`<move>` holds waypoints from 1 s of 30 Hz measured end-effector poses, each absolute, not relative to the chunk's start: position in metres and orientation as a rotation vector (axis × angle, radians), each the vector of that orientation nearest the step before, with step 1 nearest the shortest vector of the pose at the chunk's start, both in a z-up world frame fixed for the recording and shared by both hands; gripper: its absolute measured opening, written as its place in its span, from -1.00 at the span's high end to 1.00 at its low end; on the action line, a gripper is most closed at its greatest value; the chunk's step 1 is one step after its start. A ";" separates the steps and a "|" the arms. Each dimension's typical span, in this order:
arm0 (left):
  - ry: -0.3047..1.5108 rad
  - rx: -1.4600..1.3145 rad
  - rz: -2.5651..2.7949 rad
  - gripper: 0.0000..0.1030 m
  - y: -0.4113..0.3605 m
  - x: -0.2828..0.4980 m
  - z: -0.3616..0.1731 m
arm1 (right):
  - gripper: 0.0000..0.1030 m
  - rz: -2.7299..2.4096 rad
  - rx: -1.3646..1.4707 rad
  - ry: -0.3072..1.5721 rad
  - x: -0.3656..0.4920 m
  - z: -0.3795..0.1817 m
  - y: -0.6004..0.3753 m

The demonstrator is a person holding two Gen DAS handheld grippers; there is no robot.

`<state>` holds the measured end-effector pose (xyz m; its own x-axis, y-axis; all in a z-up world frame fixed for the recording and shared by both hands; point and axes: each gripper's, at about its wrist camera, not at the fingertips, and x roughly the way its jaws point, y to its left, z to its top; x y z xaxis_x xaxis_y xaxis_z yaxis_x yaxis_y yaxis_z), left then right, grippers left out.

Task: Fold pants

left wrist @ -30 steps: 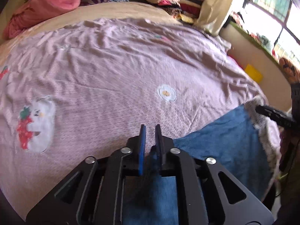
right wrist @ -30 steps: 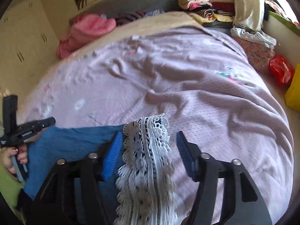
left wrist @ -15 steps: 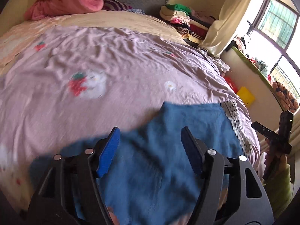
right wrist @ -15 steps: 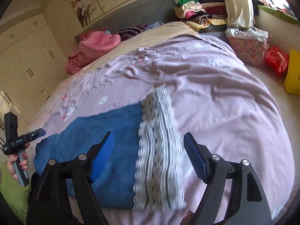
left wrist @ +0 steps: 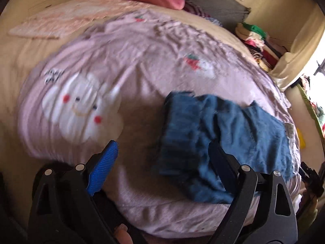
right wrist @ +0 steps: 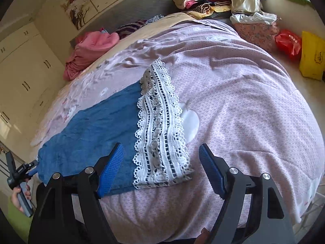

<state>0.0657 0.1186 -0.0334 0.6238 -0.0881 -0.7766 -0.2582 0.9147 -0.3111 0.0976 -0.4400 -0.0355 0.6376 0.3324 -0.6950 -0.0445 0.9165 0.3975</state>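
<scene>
Blue pants [right wrist: 95,130] with a white lace hem [right wrist: 158,134] lie flat on the pink bed sheet [right wrist: 233,93] near the bed's front edge. In the left wrist view the pants [left wrist: 225,134] lie to the right, their waist end at the left. My left gripper [left wrist: 162,162] is open and empty, raised above the sheet just left of the waist end. My right gripper [right wrist: 162,170] is open and empty, held over the lace hem's near end. The left gripper also shows at the far left of the right wrist view [right wrist: 20,172].
A pink blanket [right wrist: 91,48] lies at the head of the bed. A pile of clothes [right wrist: 199,2] sits at the back right. A red bag [right wrist: 288,42] and a yellow bag [right wrist: 312,55] stand on the floor to the right.
My left gripper opened, let go of the pants and swung left and back. My right gripper stayed open and pulled back up off the lace hem. The pants now lie flat.
</scene>
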 end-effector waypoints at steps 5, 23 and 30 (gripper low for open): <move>0.880 -0.425 0.008 -0.08 0.099 0.074 -0.038 | -0.45 0.211 0.361 0.891 0.103 -0.047 -0.439; 0.939 -0.240 0.078 0.07 0.102 0.095 -0.054 | -0.45 0.152 0.250 0.925 0.107 -0.058 -0.423; 0.836 -0.256 0.129 -0.35 0.121 0.065 -0.017 | -0.45 0.157 0.289 0.867 0.089 -0.038 -0.434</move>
